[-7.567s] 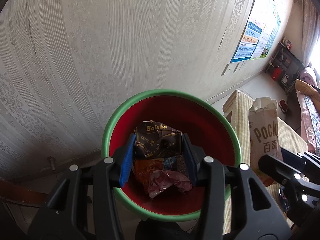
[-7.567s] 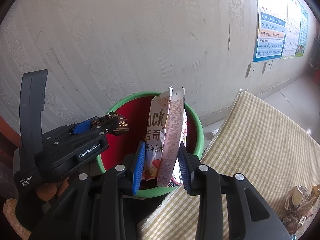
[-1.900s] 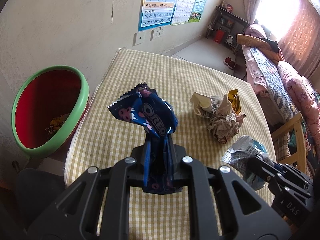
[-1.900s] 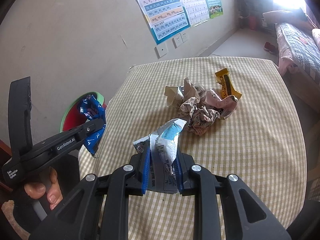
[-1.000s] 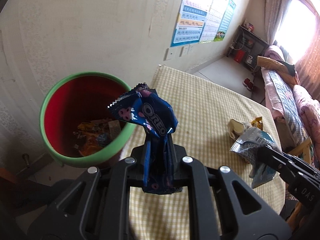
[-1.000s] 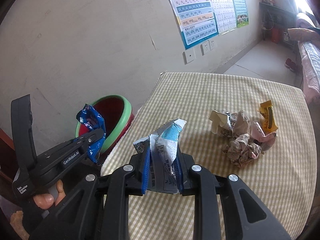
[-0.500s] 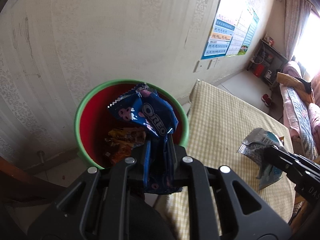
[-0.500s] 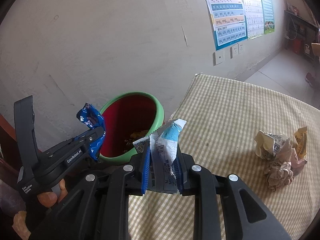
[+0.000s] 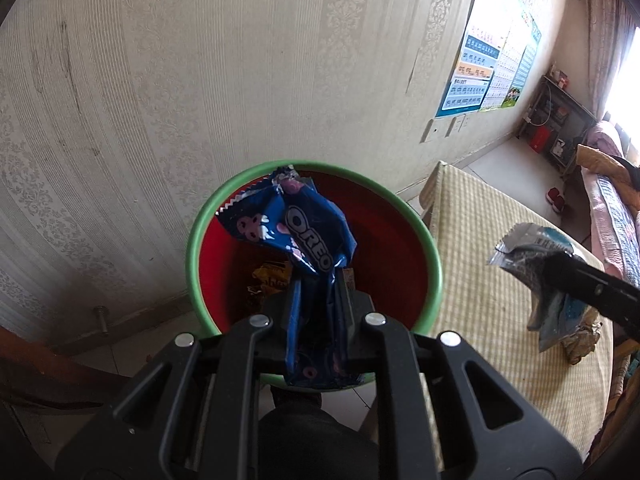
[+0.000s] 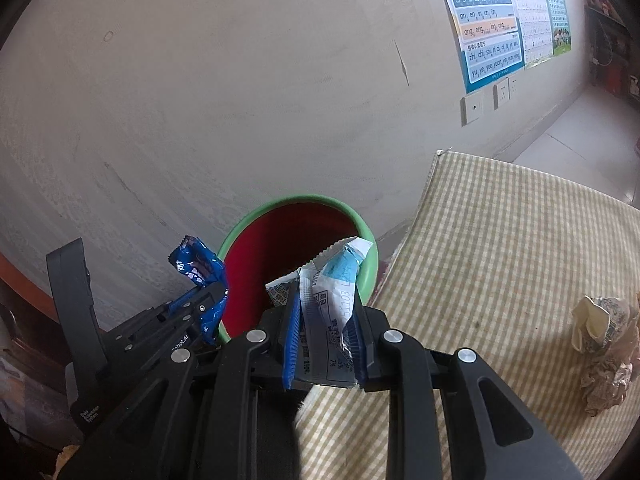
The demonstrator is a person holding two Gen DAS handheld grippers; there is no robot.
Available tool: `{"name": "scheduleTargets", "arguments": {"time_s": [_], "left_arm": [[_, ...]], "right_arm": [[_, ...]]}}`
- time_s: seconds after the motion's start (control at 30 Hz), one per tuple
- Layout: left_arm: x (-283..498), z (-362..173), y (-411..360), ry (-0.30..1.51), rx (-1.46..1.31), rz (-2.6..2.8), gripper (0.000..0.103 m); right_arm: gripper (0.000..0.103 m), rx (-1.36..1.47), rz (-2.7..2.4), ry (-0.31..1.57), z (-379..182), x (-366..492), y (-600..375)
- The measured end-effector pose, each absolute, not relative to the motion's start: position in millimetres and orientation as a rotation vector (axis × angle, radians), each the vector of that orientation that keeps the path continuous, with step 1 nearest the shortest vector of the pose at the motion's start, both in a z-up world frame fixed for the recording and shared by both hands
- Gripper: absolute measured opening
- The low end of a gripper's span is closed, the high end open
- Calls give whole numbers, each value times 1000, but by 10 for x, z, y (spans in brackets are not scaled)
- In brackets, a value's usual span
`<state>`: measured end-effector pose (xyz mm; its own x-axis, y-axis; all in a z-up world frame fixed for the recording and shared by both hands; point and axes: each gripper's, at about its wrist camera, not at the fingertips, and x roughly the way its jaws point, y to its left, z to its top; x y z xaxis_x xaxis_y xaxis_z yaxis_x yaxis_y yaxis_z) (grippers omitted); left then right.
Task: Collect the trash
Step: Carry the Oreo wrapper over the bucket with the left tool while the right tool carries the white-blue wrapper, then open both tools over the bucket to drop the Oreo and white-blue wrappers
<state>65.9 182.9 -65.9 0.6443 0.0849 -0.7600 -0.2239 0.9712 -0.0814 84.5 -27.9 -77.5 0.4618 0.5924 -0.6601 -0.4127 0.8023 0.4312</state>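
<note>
My left gripper (image 9: pixel 318 300) is shut on a blue Oreo wrapper (image 9: pixel 296 232) and holds it right over the red bin with a green rim (image 9: pixel 224 204). Several wrappers (image 9: pixel 272 280) lie in the bin's bottom. My right gripper (image 10: pixel 326 320) is shut on a white and light-blue wrapper (image 10: pixel 332 300) and holds it above the table's edge, just right of the bin (image 10: pixel 360 224). The left gripper with its Oreo wrapper (image 10: pixel 198 268) shows at the lower left of the right wrist view. The right gripper's wrapper (image 9: pixel 536 252) shows in the left wrist view.
A table with a yellow checked cloth (image 10: pixel 500 240) stands right of the bin. Crumpled paper and wrappers (image 10: pixel 604 340) lie on it at the right. The wallpapered wall (image 9: pixel 200 80) is close behind the bin, with posters (image 10: pixel 488 20) and sockets (image 10: pixel 474 108).
Both grippers have moved left from the table toward the bin. The left one has come over the bin's mouth with the Oreo wrapper; the right one has reached the bin's right rim.
</note>
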Motion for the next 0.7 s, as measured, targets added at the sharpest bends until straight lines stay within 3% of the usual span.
{"name": "scheduleTargets", "arguments": {"time_s": [0.7], "left_arm": [[921, -818, 2046, 887, -178, 208, 14]], "right_arm": [[23, 230, 642, 950, -861, 1213, 171]]}}
